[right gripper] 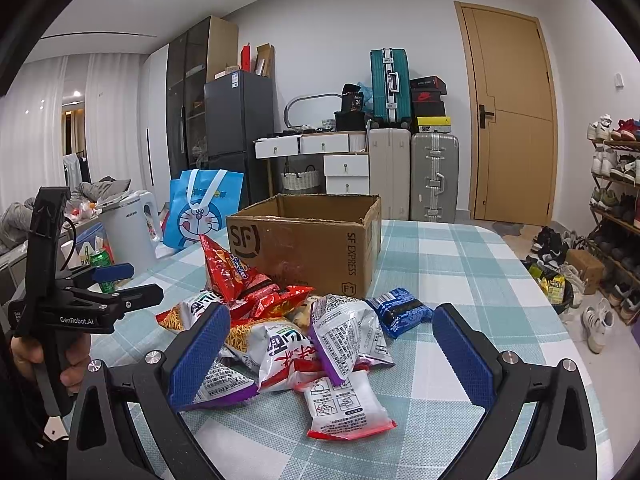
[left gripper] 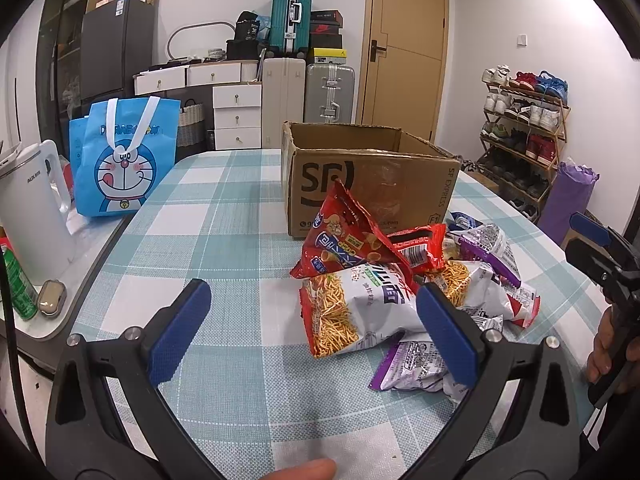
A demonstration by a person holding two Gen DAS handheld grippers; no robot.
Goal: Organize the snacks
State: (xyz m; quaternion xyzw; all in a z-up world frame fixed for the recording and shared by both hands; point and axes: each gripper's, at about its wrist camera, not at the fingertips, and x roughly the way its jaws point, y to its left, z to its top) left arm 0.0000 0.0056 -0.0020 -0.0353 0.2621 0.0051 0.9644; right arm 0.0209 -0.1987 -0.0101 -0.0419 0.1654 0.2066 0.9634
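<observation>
Both sets of jaws gape wide and hold nothing: the left gripper [left gripper: 314,330] hovers low over the checked worktop [left gripper: 224,240] just short of the noodle-snack bag [left gripper: 352,312], while the right gripper [right gripper: 332,356] frames the snack pile [right gripper: 304,328] from the other side. Just behind the heap, touching the red chip bag [left gripper: 344,236], sits the open SF Express cardboard box [left gripper: 368,184]. Further left stands a blue Doraemon tote bag [left gripper: 122,160] beside a white kettle [left gripper: 34,208].
</observation>
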